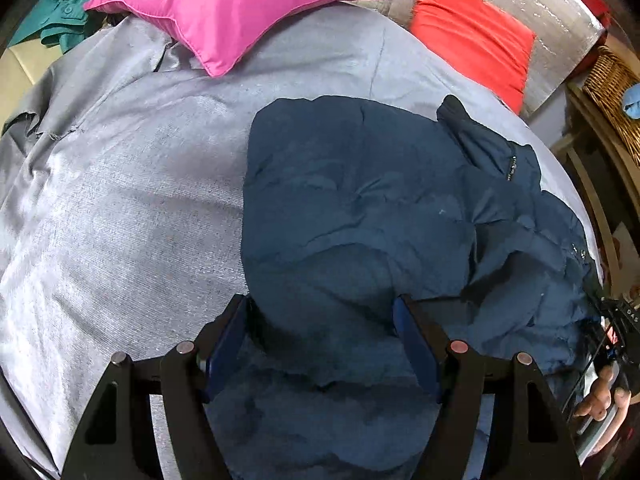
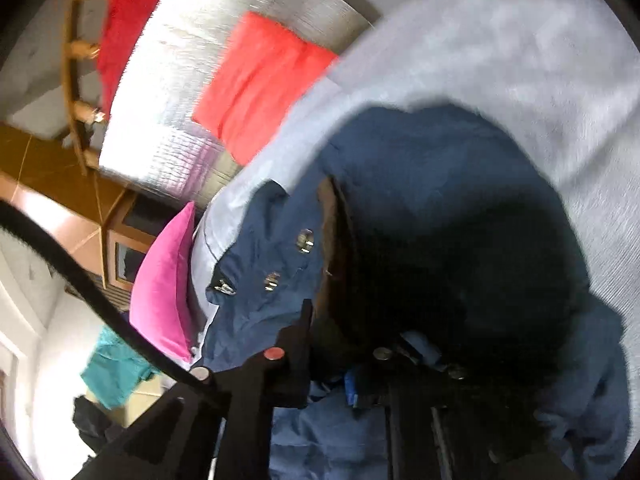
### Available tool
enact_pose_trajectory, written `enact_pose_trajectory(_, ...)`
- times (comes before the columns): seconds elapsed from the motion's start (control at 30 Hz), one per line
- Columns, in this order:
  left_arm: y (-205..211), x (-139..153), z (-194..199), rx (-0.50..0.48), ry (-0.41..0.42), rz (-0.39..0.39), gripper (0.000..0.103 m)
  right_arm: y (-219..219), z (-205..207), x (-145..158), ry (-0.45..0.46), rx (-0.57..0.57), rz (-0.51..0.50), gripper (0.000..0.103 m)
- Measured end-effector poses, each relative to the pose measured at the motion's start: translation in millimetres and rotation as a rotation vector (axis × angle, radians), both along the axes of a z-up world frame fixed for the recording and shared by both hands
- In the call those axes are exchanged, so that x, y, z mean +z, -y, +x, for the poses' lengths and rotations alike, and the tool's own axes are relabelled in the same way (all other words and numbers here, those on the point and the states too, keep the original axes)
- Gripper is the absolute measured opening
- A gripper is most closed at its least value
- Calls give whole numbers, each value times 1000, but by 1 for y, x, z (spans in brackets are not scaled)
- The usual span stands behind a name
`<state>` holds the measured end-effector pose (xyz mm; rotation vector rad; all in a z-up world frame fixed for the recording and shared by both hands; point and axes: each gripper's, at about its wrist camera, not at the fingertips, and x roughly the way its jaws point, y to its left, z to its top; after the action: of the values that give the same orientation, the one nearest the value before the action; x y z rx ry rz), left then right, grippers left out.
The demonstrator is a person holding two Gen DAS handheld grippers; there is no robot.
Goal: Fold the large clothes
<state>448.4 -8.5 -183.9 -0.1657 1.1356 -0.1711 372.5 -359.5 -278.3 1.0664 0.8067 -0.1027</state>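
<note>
The navy padded jacket (image 1: 360,208) lies crumpled on the right half of a bed covered with a grey sheet (image 1: 120,208), its snap-button front edge (image 2: 280,264) turned up toward the bed's side. The left claw (image 1: 320,312) is spread wide and points down at the jacket's near edge, fabric bulging between its fingers, though the pads do not look to be pressing on it. The right claw (image 2: 344,364) is pressed together; dark cloth crowds round its tips, but blur and shadow keep me from telling whether it pinches a layer of the jacket. The hand (image 1: 604,396) that carries it shows at the left view's right edge.

The step in hand seems to be taking hold of two points on the jacket to spread it flat. It would go best if the left claw closed on the hem itself rather than a loose bulge, and both lifted together to keep the padding from bunching.

A pink pillow (image 1: 224,4) and a red pillow (image 1: 472,36) sit at the far end of the bed, well apart from the jacket. A teal garment (image 1: 60,12) lies past the pink pillow, a wicker basket (image 1: 616,96) beside the bed. The open sheet to the left gives room to fold.
</note>
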Motion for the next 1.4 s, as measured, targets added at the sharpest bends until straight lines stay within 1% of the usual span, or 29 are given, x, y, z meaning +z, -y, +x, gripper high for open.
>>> enact_pose_trajectory(0.03, -3, 2, -1, 4, 3, -1, 74, -5, -2, 18, 45, 7, -65, 10)
enact_pose_trajectory(0.07, -7, 3, -2, 8, 6, 0, 74, -8, -5, 29, 72, 12, -100, 10)
enact_pose_trajectory(0.13, -13, 9, -3, 19, 24, -7, 74, -18, -15, 63, 152, 26, -200, 10)
enact_pose_trajectory(0.17, -15, 11, -4, 20, 34, -10, 74, -21, -19, 74, 179, 32, -231, 10)
enact_pose_trajectory(0.23, -18, 17, -7, 20, 55, -14, 74, -26, -31, 89, 201, 30, -287, 10)
enact_pose_trajectory(0.3, -19, 18, -9, 13, 54, -11, 74, -25, -40, 91, 174, 22, -305, 10)
enact_pose_trajectory(0.37, -19, 13, -9, 8, 36, 3, 74, -19, -45, 84, 117, 10, -293, 10)
enact_pose_trajectory(0.4, -18, 8, -8, 7, 21, 11, 74, -13, -46, 74, 64, -2, -281, 10)
enact_pose_trajectory(0.5, -13, -3, -3, -1, -19, 19, 75, -6, -40, 50, -44, 19, -261, 10)
enact_pose_trajectory(0.57, -9, -7, -1, -8, -28, 38, 74, 2, -33, 29, -126, 32, -193, 12)
enact_pose_trajectory(0.6, -8, -7, 0, -10, -28, 45, 75, 7, -35, 22, -138, 30, -158, 15)
enact_pose_trajectory(0.67, -8, -6, 2, -9, -24, 44, 74, 16, -34, 14, -166, 21, -78, 28)
enact_pose_trajectory(0.7, -9, -5, 2, -7, -20, 37, 74, 20, -35, 13, -169, 9, -57, 48)
enact_pose_trajectory(0.73, -10, -3, 3, -5, -11, 23, 74, 25, -37, 12, -138, -10, -28, 60)
enact_pose_trajectory(0.77, -7, -3, 4, -3, -3, 13, 74, 29, -39, 10, -117, -16, -9, 60)
enact_pose_trajectory(0.83, -9, 1, 3, 1, 13, 3, 74, 28, -35, 4, -114, -2, 13, 59)
enact_pose_trajectory(0.87, -9, 3, 3, 4, 22, 1, 74, 26, -32, 0, -122, 12, 19, 54)
enact_pose_trajectory(0.9, -9, 4, 3, 5, 27, 1, 74, 25, -30, -3, -127, 20, 21, 37)
enact_pose_trajectory(0.93, -7, 3, 4, 2, 25, 3, 74, 24, -27, -6, -139, 34, 9, 22)
enact_pose_trajectory(1.0, -4, -1, 5, -6, 10, 12, 75, 21, -27, -3, -137, 40, -33, 15)
enact_pose_trajectory(1.03, -2, -4, 5, -9, 3, 20, 74, 19, -28, 4, -122, 31, -74, 14)
enact_pose_trajectory(1.07, 1, -6, 6, -12, 1, 31, 75, 16, -29, 16, -86, 21, -134, 13)
enact_pose_trajectory(1.13, 7, -5, 7, -19, 8, 38, 75, 12, -30, 37, -27, 8, -219, 12)
enact_pose_trajectory(1.17, 9, -5, 7, -22, 11, 36, 74, 9, -31, 47, -11, -1, -276, 12)
enact_pose_trajectory(1.2, 10, -4, 7, -25, 16, 33, 74, 7, -32, 50, -7, -5, -308, 12)
enact_pose_trajectory(1.27, 12, -4, 7, -32, 17, 35, 75, 3, -28, 46, -47, -11, -388, 12)
enact_pose_trajectory(1.3, 12, -6, 7, -34, 15, 38, 75, 4, -23, 38, -84, -3, -402, 12)
enact_pose_trajectory(1.37, 13, -9, 7, -37, 7, 40, 75, 9, -19, 19, -158, 20, -371, 12)
enact_pose_trajectory(1.4, 14, -10, 8, -40, 2, 42, 76, 10, -19, 15, -172, 26, -360, 12)
